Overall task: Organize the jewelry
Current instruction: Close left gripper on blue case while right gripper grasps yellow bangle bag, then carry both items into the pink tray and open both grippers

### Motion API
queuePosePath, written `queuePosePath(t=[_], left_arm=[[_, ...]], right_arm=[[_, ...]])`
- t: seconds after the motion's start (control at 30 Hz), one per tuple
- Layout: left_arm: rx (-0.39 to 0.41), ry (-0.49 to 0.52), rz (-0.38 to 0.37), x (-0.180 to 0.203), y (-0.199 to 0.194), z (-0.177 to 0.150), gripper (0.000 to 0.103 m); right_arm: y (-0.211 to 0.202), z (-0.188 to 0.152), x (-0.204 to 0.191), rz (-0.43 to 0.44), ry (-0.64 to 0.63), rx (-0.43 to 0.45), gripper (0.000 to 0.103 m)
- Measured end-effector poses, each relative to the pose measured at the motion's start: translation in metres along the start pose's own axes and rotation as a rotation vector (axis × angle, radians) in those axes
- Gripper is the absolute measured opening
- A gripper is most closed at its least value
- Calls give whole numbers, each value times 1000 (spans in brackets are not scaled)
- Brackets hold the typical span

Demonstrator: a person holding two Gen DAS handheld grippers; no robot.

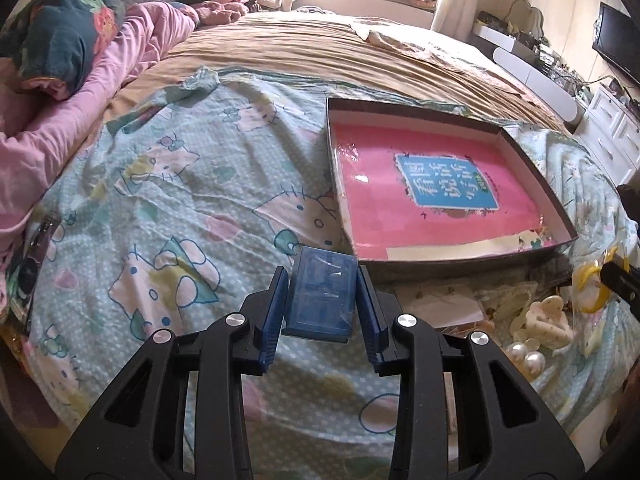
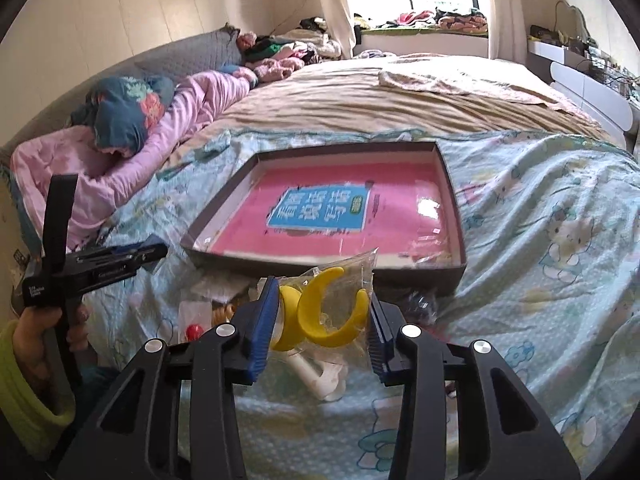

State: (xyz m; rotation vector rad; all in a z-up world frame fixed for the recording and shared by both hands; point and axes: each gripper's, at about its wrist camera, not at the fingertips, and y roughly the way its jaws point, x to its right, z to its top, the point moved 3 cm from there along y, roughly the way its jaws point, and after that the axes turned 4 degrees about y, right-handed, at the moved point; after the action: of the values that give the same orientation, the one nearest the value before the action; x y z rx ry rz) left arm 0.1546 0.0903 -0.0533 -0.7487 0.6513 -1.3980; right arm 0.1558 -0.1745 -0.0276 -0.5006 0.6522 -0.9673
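My left gripper (image 1: 322, 280) is shut on a small blue clear plastic box (image 1: 322, 294) and holds it above the bedspread, just left of the tray's near corner. A shallow dark tray (image 1: 472, 268) with a pink book (image 1: 424, 208) inside lies on the bed. My right gripper (image 2: 322, 304) is shut on a clear bag with yellow crescent earrings (image 2: 332, 312), in front of the tray (image 2: 320, 266). The left gripper (image 2: 120, 260) also shows at the left of the right wrist view, held by a hand.
Loose jewelry lies on the bedspread by the tray: white pearls (image 1: 528, 356), a cream hair clip (image 1: 548, 320), small bags (image 2: 196, 320). Pink bedding and pillows (image 1: 80, 80) lie at the left. White drawers (image 1: 612, 128) stand at the right.
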Motion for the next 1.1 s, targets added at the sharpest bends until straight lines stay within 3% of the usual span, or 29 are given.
queuePosePath(t=[0.53,1.1], left_arm=[[30,-1,-41,41,13,55,26],[-34,24,-76,64,66,50,26]], right_arm=[[12,59,35,-37,57,103,34],[71,57,46,-62,71,-21,34]])
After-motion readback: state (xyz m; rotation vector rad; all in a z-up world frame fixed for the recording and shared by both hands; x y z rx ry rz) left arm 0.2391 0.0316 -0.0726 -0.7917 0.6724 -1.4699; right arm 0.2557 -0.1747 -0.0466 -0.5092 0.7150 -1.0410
